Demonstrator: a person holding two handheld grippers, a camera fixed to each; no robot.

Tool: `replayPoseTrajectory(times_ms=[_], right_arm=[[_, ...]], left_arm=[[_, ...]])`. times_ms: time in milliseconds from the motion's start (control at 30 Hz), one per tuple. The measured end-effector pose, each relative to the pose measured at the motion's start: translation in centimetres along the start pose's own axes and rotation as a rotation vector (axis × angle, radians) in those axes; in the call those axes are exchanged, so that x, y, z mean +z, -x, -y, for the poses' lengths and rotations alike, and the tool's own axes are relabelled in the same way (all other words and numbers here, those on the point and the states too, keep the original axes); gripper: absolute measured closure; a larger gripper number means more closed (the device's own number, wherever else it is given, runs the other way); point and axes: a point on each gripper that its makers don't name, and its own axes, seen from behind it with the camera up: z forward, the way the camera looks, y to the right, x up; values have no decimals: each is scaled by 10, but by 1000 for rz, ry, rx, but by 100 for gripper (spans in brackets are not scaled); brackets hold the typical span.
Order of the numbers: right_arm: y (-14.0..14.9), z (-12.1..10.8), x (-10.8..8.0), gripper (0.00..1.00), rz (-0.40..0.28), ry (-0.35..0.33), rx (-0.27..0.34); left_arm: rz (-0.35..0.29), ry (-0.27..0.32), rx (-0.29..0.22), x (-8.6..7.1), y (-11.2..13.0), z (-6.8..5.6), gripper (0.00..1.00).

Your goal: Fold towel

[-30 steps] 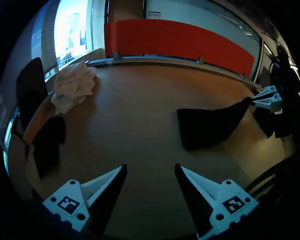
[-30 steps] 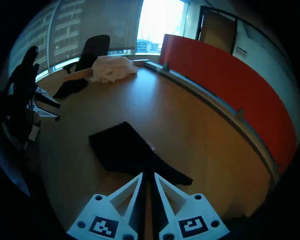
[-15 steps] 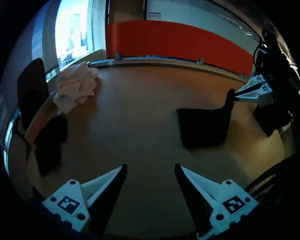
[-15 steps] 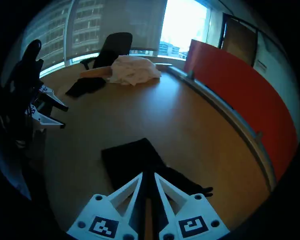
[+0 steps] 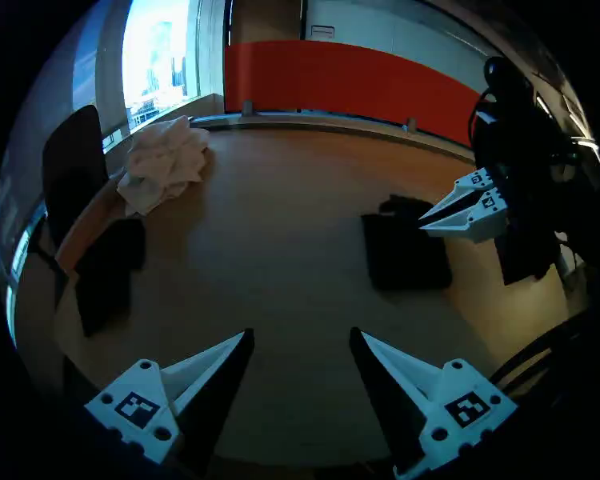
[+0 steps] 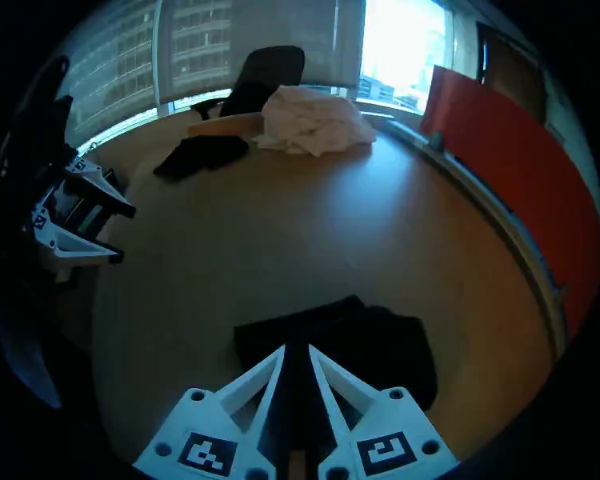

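towel (image 6: 380, 352) sits well inside table (image 6: 300, 216) edges, open wood around.

The right gripper (image 6: 298, 352) covers the near edge of the black towel (image 6: 364, 344). Its jaws stand almost together, and whether cloth lies between them cannot be told. In the left gripper view the hand (image 5: 514, 152) holding it is a dark shape without detail. At the worktop's (image 5: 284, 240) left edge lies a dark cloth (image 5: 104, 272), too dim to tell whether it hangs over.
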Motion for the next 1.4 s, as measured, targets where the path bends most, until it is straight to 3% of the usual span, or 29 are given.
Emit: replayPoseTrajectory(times_ms=[167,400,433,633,767,1400], right_arm=[[12,10,22,95,45,-33,8],[11,11,23,90,49,-34,23],[11,11,22,85,49,-32,25],[12,4,18,23,46,4,37],[16,3,14,18,43,26,45],[56,7,-10,18,68,77,114]], left_arm=[[5,0,-8,-1,4,0,12],[5,4,-3,0,6,0,12],[6,4,-4,0,6,0,12],[7,2,-7,0,6,2,12],[5,2,-4,0,6,2,12],[-10,-1,-1,-1,0,-4,12]])
